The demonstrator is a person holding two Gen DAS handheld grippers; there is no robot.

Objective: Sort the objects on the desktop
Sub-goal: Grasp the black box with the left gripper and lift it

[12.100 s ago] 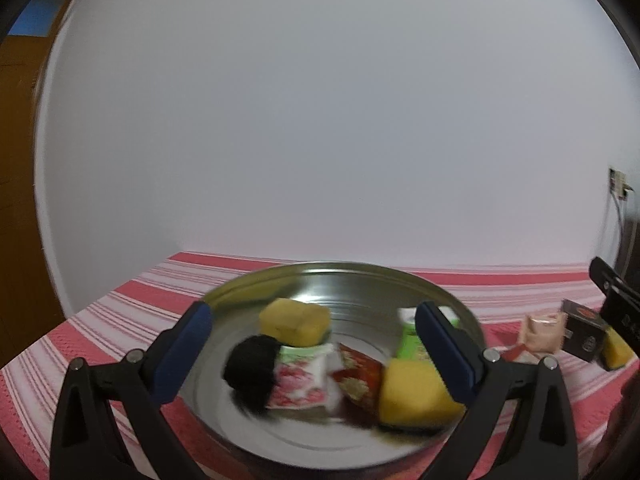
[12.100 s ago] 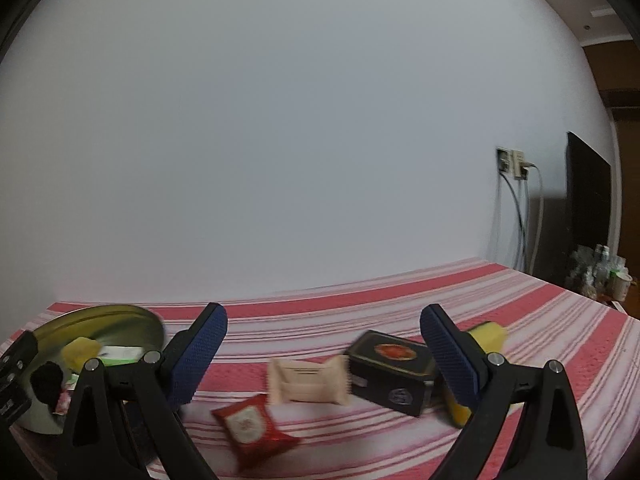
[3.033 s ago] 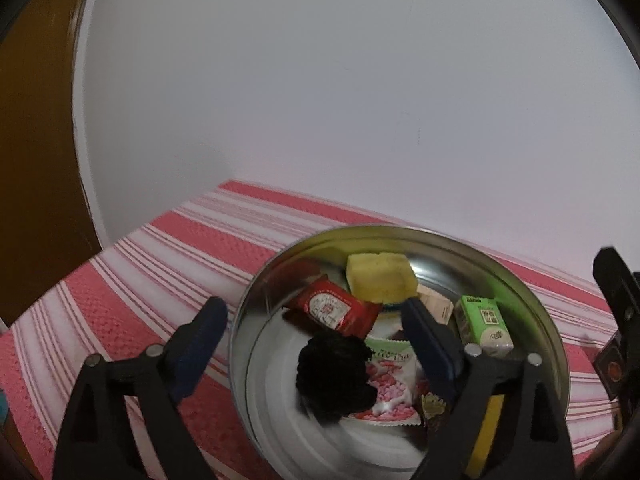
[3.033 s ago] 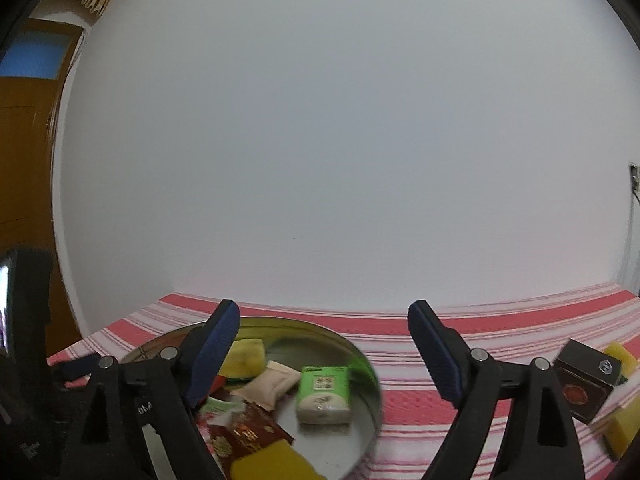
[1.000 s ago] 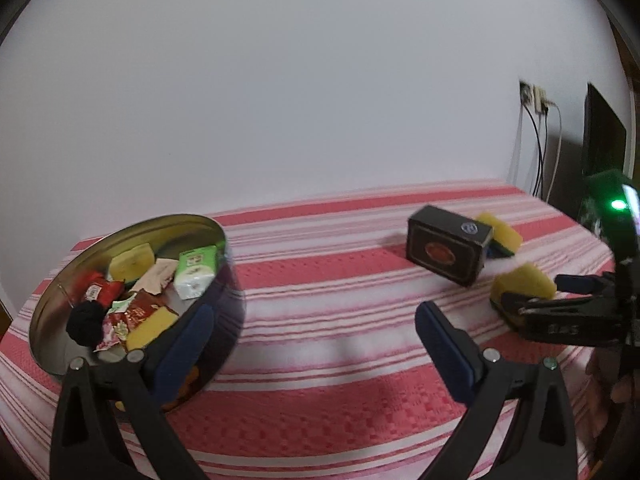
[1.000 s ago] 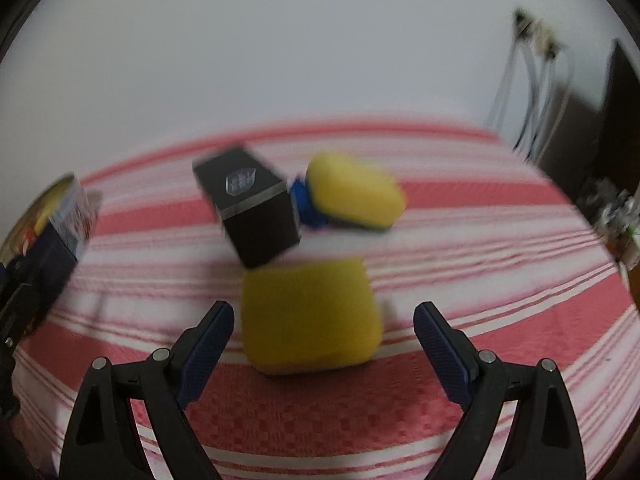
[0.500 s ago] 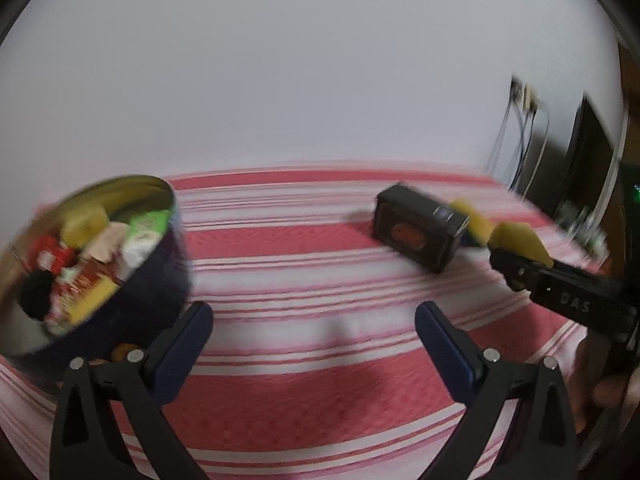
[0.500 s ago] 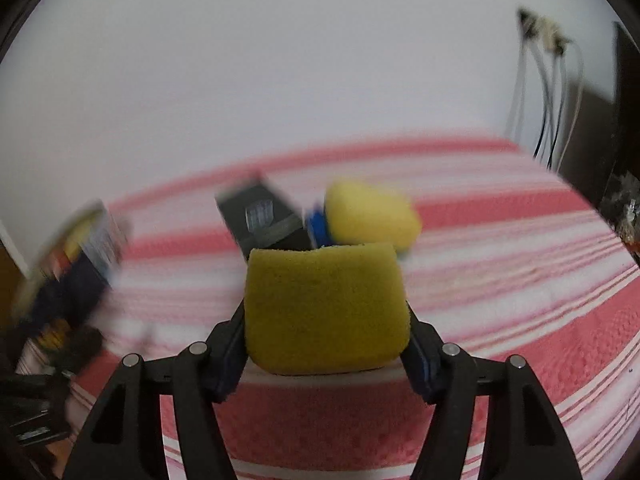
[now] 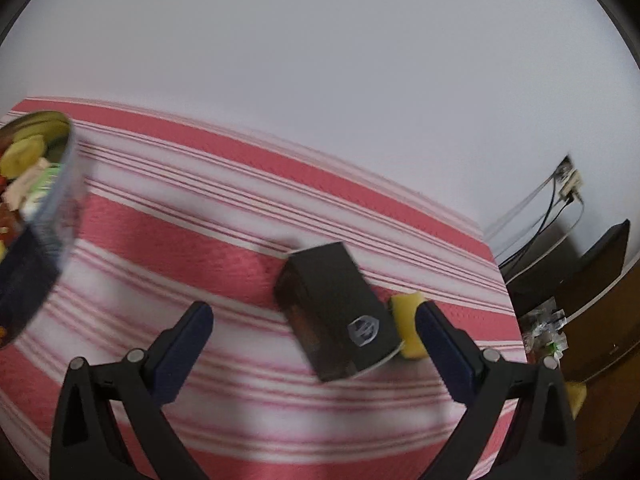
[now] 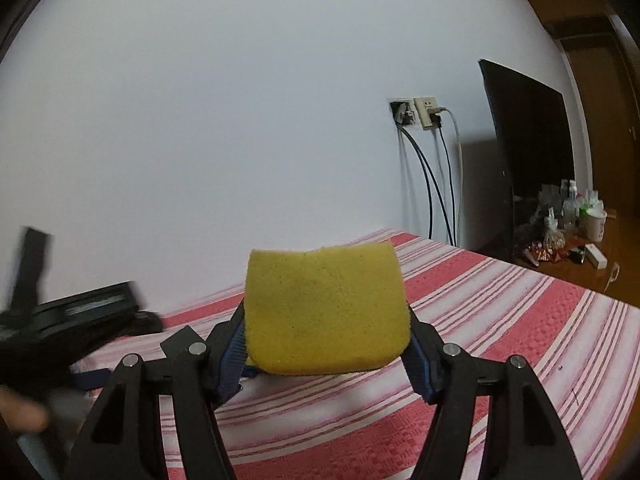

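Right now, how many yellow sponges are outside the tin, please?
2: one sponge in the right gripper, another sponge on the tablecloth behind the black box; others may be hidden.

Right gripper (image 10: 326,344) clamped on yellow sponge (image 10: 324,312), raised clear of striped cloth (image 10: 500,320). Left gripper (image 9: 314,340) spread wide above same cloth, pitched downward, nothing between pads.
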